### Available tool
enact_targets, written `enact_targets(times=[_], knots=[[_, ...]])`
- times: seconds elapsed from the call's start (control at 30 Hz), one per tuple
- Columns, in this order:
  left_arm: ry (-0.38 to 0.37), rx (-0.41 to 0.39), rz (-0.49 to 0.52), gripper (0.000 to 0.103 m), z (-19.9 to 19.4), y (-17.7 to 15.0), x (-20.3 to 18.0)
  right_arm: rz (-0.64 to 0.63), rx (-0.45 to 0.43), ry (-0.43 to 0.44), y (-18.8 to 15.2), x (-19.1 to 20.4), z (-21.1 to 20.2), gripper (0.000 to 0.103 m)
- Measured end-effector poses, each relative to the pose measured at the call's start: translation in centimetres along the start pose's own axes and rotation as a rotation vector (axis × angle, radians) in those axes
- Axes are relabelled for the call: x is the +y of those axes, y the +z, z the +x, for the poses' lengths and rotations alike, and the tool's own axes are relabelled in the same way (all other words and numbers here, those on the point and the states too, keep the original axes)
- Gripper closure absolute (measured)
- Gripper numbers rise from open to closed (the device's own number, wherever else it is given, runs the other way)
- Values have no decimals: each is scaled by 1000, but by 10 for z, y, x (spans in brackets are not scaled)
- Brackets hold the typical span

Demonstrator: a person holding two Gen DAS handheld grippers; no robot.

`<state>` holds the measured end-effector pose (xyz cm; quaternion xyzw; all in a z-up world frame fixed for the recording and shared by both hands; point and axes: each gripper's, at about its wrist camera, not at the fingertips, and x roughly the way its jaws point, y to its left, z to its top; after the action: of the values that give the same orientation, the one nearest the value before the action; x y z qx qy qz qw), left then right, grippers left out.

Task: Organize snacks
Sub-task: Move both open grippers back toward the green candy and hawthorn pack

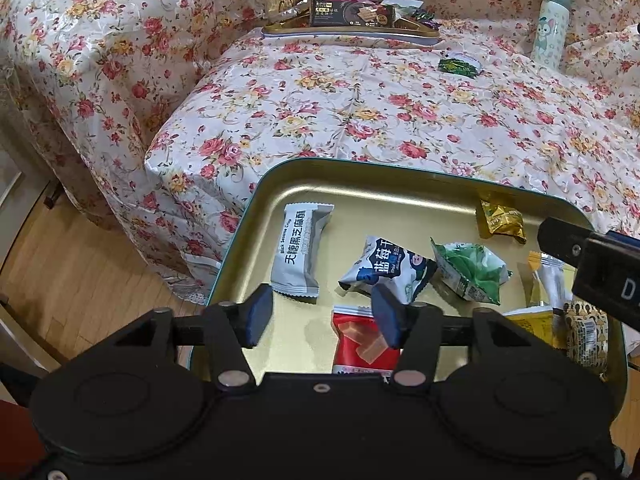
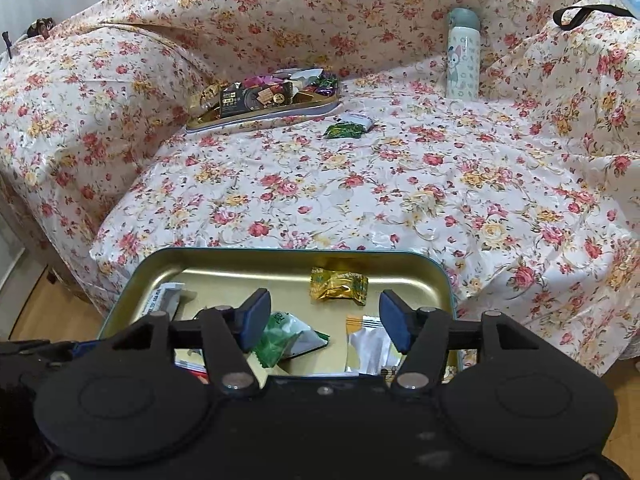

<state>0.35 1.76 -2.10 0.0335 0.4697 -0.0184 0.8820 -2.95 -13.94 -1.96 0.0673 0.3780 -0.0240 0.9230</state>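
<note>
Both tools, left (image 1: 320, 312) and right (image 2: 324, 320), hang open and empty over the tin (image 1: 360, 182). Snacks (image 1: 300, 252) sit loose inside; the tin overhangs the sofa (image 2: 360, 200) edge, so a bump could tip it.

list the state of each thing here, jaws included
left gripper: jaws open, nothing held
right gripper: jaws open, nothing held
near tin: open, holds several snack packets
far tin: open, heaped with snacks
green packet: loose on the cloth, outside both tins
bottle: upright, capped
</note>
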Motion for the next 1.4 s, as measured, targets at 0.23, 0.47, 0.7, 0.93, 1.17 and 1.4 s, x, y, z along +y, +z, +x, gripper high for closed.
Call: enact_targets(times=[0.23,0.47,0.7,0.93,1.17,1.4], knots=[[1,-25,6,42,-4,0,-1,-7,5,-14,-1,-1,0,28],[13,-93,25,41,-10,2,-3,-23,-33,-26,-1,-1,-5,19],[7,-185,78,35,-16,19,-7,20,-108,-18,3,-13,-9,4],[-25,-214,162,35,-9,54,-15,50,-89,-5,21,-35,2,4],[-44,-143,150,35,25,93,-18,54,-81,-28,45,-56,20,5],[-69,-78,123,35,73,124,-23,36,-50,-59,69,-70,51,5]])
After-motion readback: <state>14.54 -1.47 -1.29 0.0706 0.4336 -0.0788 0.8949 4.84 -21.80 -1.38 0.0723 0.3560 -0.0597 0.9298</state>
